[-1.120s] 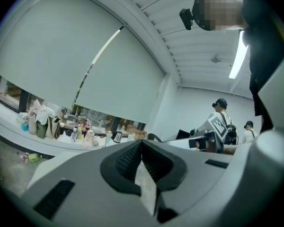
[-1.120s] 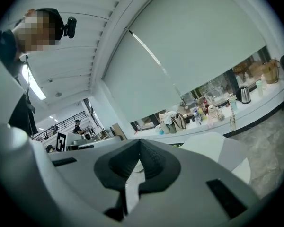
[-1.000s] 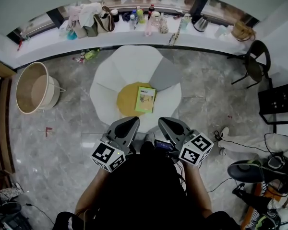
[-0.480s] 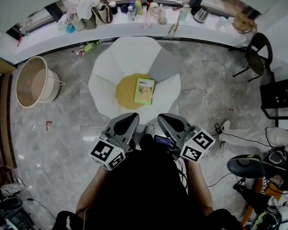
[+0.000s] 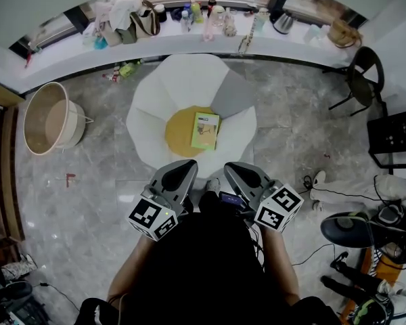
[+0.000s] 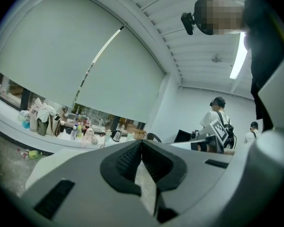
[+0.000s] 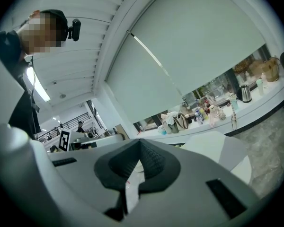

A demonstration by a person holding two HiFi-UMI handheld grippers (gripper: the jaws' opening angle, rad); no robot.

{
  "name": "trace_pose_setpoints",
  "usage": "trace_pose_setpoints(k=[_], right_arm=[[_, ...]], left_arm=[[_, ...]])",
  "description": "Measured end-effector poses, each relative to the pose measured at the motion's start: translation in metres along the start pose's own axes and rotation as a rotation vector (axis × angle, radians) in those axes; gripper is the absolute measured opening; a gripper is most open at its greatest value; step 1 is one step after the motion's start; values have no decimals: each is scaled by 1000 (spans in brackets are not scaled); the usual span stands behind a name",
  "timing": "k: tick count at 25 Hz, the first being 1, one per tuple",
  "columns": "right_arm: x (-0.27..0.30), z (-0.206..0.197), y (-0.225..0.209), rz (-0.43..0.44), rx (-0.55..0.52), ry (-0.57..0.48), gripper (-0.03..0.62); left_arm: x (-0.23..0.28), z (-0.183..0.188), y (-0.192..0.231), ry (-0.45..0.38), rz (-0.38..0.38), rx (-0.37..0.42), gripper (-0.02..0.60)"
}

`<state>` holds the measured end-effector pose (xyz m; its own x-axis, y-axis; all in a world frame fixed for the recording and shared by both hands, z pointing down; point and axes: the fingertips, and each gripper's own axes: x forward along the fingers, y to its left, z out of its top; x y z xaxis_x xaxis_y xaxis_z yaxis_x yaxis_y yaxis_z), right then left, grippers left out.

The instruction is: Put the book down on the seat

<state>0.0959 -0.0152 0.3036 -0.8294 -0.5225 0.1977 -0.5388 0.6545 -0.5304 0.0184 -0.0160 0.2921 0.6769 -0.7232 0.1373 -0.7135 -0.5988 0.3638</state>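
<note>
Book [image 5: 205,130] flat on yellow seat [image 5: 178,134], cover print too small to read

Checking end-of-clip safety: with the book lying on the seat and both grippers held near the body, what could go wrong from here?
1. The book lies off-centre, at the right edge of the yellow seat, so it might slide off if the chair is bumped.
2. The left gripper and right gripper are shut and empty; any correction needs a fresh grasp.
3. A cable crosses the floor at right, a possible trip hazard.
</note>
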Motion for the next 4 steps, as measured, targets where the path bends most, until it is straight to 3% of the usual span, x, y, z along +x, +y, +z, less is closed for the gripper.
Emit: trace_pose_setpoints(k=[4], right_arm=[[3, 1, -4, -10, -7, 1, 14]], left_arm=[[2, 2, 5, -2, 0, 4, 12]])
